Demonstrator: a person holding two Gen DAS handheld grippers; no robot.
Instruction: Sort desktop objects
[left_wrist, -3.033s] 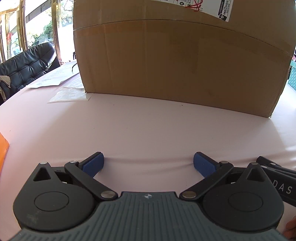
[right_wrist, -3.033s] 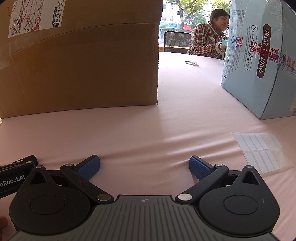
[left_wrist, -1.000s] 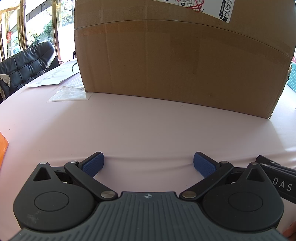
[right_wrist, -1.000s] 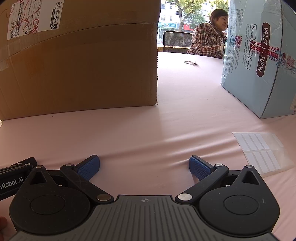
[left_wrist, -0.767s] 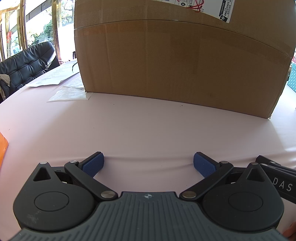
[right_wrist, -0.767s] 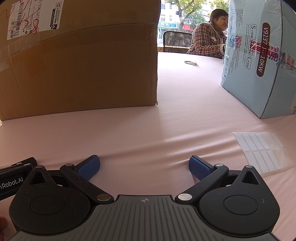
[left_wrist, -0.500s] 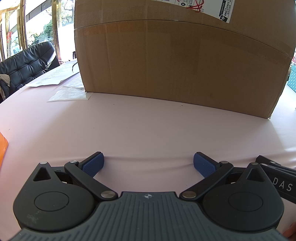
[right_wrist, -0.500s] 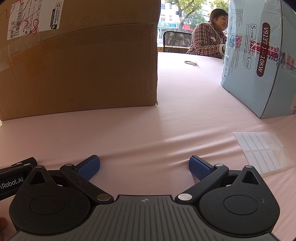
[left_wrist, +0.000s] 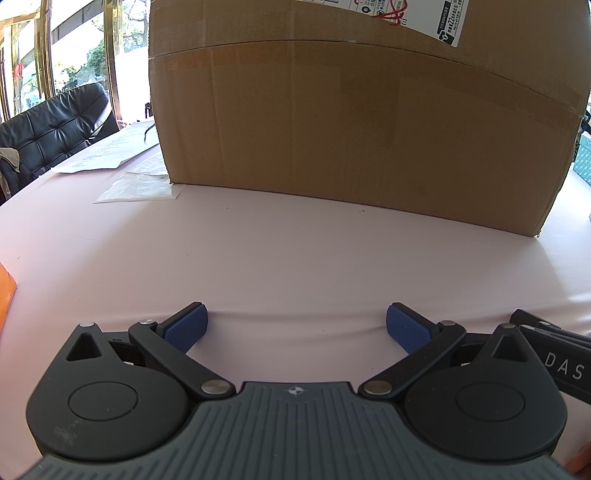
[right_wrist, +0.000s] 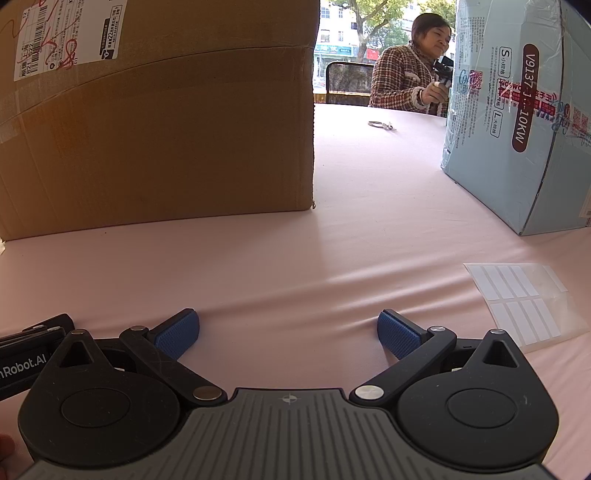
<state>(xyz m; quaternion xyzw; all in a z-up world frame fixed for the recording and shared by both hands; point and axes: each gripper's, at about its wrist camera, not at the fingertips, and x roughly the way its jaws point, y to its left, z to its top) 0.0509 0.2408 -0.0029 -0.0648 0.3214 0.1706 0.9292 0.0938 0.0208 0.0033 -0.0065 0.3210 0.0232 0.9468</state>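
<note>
My left gripper (left_wrist: 295, 326) rests low on the pink tablecloth (left_wrist: 258, 258), open, with nothing between its blue pads. Straight ahead of it stands a large brown cardboard box (left_wrist: 351, 122). My right gripper (right_wrist: 288, 332) is open too, empty, beside the left one on the same cloth. The same cardboard box (right_wrist: 159, 129) fills the left of the right wrist view. A clear sheet of white labels (right_wrist: 524, 302) lies flat just right of the right gripper. A small metal ring (right_wrist: 380, 124) lies far back on the table.
A light blue printed carton (right_wrist: 517, 122) stands at the right. A person in a plaid jacket (right_wrist: 406, 85) sits at the far side. Papers and a clear bag (left_wrist: 136, 184) lie left of the brown box. A black padded chair (left_wrist: 51, 133) and an orange edge (left_wrist: 7, 295) are at the left.
Both grippers have stayed still and open. The person at the far side has raised a hand holding a dark device.
</note>
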